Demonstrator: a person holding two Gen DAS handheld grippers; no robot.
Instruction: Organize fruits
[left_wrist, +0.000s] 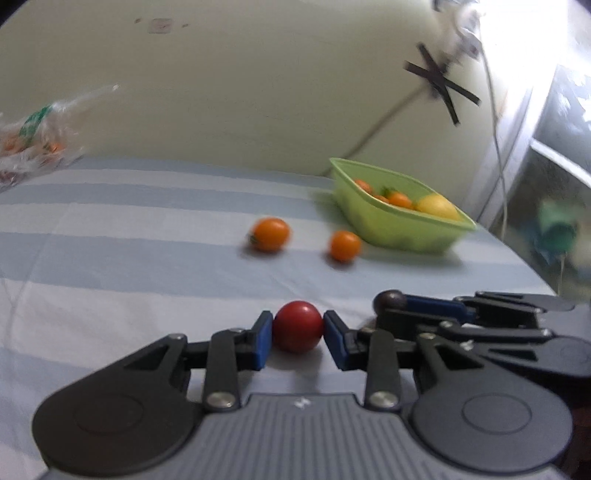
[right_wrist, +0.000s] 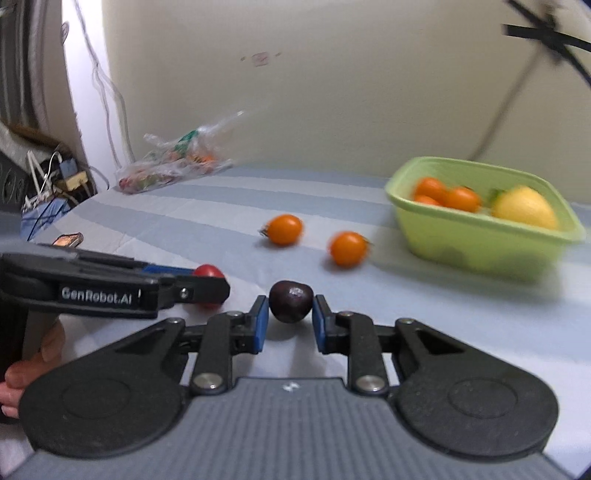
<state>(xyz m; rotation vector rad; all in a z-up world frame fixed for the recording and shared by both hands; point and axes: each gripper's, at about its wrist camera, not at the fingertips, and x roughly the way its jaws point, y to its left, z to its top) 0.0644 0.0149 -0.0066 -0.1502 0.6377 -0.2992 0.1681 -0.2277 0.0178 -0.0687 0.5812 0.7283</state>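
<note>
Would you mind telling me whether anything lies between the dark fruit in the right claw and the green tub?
Two orange tomatoes lie on the cloth roughly between the dark fruit and the green tub. They sit low and apart from each other, so a lifted carry would likely pass over them. Nothing else visible intervenes.

The cloth (left_wrist: 147, 229) is striped in pale blue and white. A red tomato (left_wrist: 297, 326) sits between blue pads (left_wrist: 263, 339) on black fingers; the other gripper's blue pads (right_wrist: 258, 325) flank a dark purple, almost black fruit (right_wrist: 290, 301). Two orange tomatoes (left_wrist: 269, 233) (left_wrist: 345, 246) lie on the stripes. The tub (left_wrist: 399, 225) is lime green, with orange fruit (right_wrist: 461, 198) and a yellow lemon (right_wrist: 524, 207) inside. Black tape (left_wrist: 441, 79) crosses the cream wall (left_wrist: 221, 92).
</note>
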